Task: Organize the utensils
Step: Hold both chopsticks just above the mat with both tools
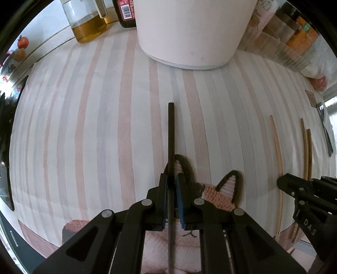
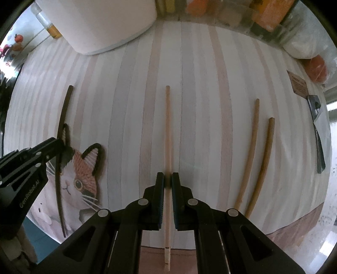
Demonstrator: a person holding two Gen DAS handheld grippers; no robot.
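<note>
My left gripper (image 1: 172, 179) is shut on a black chopstick (image 1: 171, 134) that points away over the striped cloth; the same chopstick (image 2: 63, 118) and gripper (image 2: 60, 145) show at the left of the right wrist view, above a cat-shaped coaster (image 2: 84, 175). My right gripper (image 2: 167, 178) is shut on a pale wooden chopstick (image 2: 167, 126); it also shows in the left wrist view (image 1: 278, 156), with the right gripper (image 1: 282, 184) at the right edge. Two brown chopsticks (image 2: 256, 151) lie side by side to the right on the cloth.
A large white pot (image 1: 193, 31) stands at the far middle. An oil jug (image 1: 88, 23) and a dark bottle (image 1: 125, 12) stand at the far left. Packaged goods (image 2: 269, 14) line the back right. A dark knife-like utensil (image 2: 318, 134) lies at the right edge.
</note>
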